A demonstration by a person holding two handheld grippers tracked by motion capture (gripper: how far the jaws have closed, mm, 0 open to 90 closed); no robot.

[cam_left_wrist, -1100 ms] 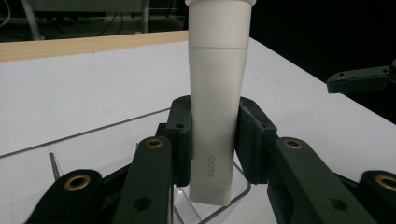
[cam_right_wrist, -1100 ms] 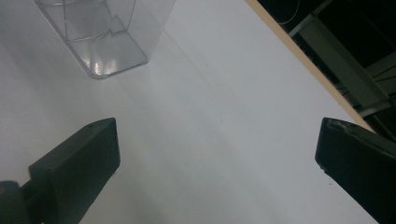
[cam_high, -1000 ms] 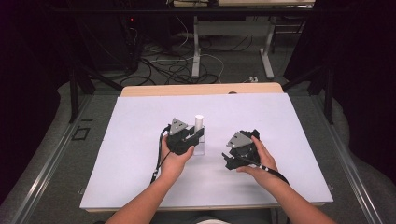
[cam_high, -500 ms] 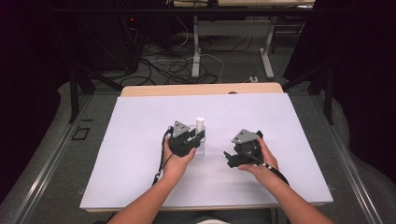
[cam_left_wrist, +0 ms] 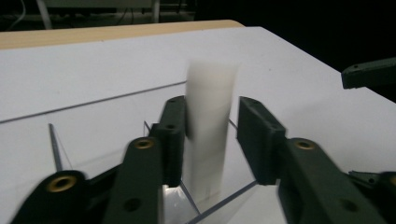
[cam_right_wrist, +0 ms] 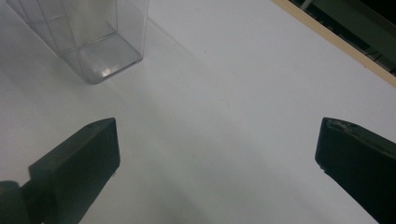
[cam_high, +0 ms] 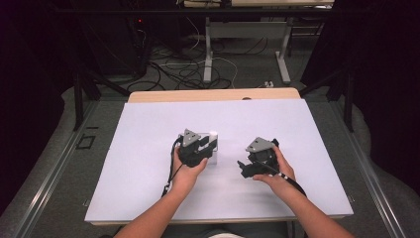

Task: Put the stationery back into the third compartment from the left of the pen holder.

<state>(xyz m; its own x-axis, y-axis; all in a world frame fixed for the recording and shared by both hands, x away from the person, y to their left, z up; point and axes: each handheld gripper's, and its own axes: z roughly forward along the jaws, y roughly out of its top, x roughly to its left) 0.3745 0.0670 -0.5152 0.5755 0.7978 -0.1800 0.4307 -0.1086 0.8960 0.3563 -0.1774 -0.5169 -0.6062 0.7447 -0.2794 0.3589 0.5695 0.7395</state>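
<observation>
Two grippers sit over the white worktop (cam_high: 148, 148), one in each of the person's hands. The left gripper (cam_high: 210, 145) is near the middle, its jaws on either side of a white tube (cam_left_wrist: 210, 126) that stands upright in a clear box (cam_right_wrist: 88, 37). Seen along those jaws, the left one lies against the tube while the right one stands just clear of it, a sliver of worktop showing between them. The jaws have just been opening, and the tube looks blurred. From above, the tube's white top pokes out just beyond the gripper's far end.

Off to the right, well apart from the box, the right gripper (cam_high: 243, 168) is held low over bare worktop. Its jaws stand wide with nothing between them but the white surface. The clear box shows in the upper left of the right gripper view, its base flat on the worktop.
</observation>
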